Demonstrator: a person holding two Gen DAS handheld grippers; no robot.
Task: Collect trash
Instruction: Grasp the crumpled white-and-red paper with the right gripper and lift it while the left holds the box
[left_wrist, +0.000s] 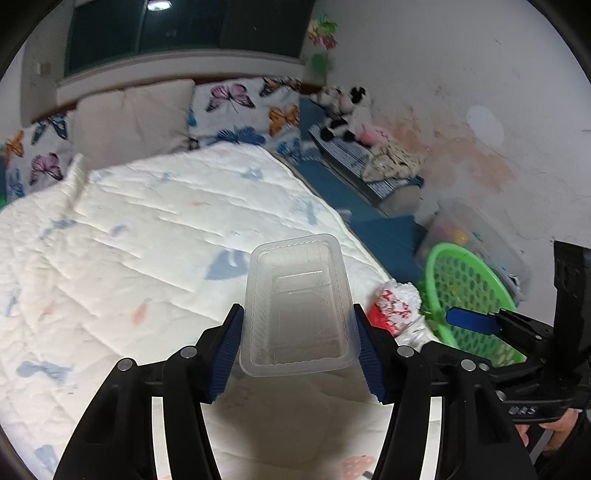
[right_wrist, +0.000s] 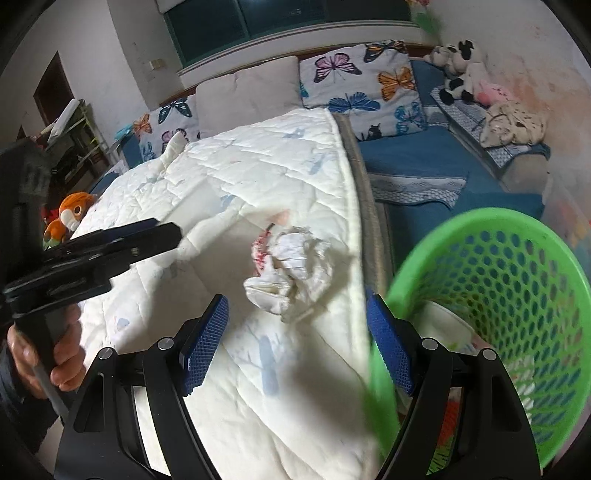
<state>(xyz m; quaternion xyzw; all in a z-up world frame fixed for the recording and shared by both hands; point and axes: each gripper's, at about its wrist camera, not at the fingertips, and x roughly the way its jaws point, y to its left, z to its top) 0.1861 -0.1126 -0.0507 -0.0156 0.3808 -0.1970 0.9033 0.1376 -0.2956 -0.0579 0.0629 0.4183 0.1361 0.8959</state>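
A clear plastic tray (left_wrist: 299, 306) is pinched by its long sides between the blue pads of my left gripper (left_wrist: 297, 312), lifted above the white quilt (left_wrist: 147, 240). From the right wrist view the left gripper (right_wrist: 166, 234) shows side-on at the left, held by a hand (right_wrist: 66, 354). A crumpled white bag with red print (right_wrist: 295, 269) lies on the quilt near the bed's edge, just ahead of my right gripper (right_wrist: 297, 301), which stands open and empty. The green mesh basket (right_wrist: 480, 218) is beside the bed at the right, its rim crossing the right finger (right_wrist: 388, 354).
Pillows with butterflies (right_wrist: 354, 81) and plush toys (right_wrist: 458, 70) line the far side of the bed. An orange plush (right_wrist: 70, 214) lies at the left. A clear storage box (left_wrist: 476, 236) stands behind the basket (left_wrist: 443, 251) by the wall.
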